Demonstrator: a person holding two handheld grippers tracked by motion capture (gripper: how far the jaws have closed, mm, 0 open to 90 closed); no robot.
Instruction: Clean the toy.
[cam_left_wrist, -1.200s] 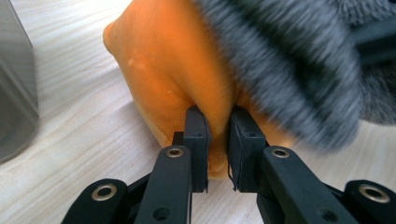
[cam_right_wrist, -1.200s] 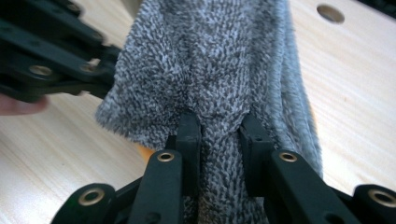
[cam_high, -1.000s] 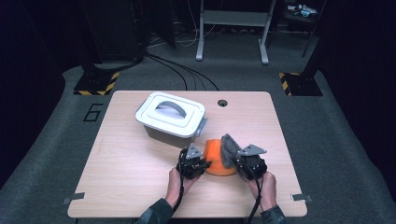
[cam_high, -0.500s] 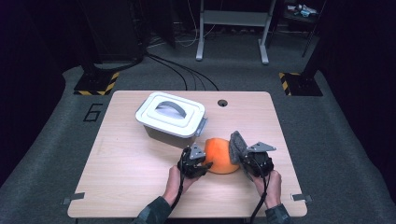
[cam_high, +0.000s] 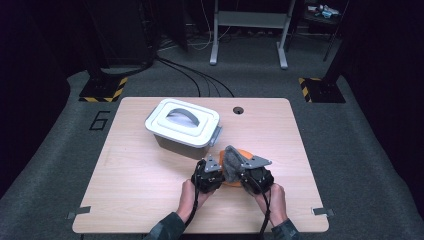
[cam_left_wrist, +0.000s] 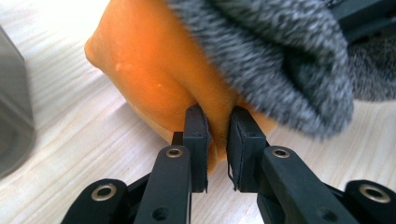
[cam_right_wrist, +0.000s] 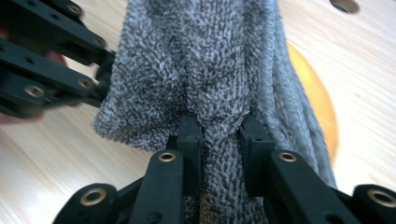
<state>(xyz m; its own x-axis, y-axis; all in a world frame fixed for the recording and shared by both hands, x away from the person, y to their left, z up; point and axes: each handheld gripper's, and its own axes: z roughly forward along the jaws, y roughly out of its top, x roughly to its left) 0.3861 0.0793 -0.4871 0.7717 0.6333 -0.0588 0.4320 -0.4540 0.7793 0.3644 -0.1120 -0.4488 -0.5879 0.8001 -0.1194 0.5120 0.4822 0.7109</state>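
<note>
An orange dish (cam_high: 245, 152) lies on the wooden table (cam_high: 140, 185), near its front edge. My left gripper (cam_high: 218, 171) is shut on the dish's rim (cam_left_wrist: 154, 60); its jaws (cam_left_wrist: 217, 114) have just closed further, with the rim pinched between them. My right gripper (cam_high: 239, 169) is shut on a grey terry cloth (cam_high: 231, 160). In the right gripper view the cloth (cam_right_wrist: 196, 60) bunches between the jaws of that gripper (cam_right_wrist: 219, 122) and drapes over the orange dish (cam_right_wrist: 314, 93). The cloth (cam_left_wrist: 280, 60) hides most of the dish top. A hand holds each gripper.
A white lidded box (cam_high: 182, 122) with a grey handle stands just behind and left of the dish. A round cable hole (cam_high: 238, 110) sits near the table's far edge. Bare wood lies to the left and right of the hands.
The right gripper has swept the grey cloth leftward over the orange dish, which showed bare between the grippers half a second ago. The left gripper has stayed at the rim.
</note>
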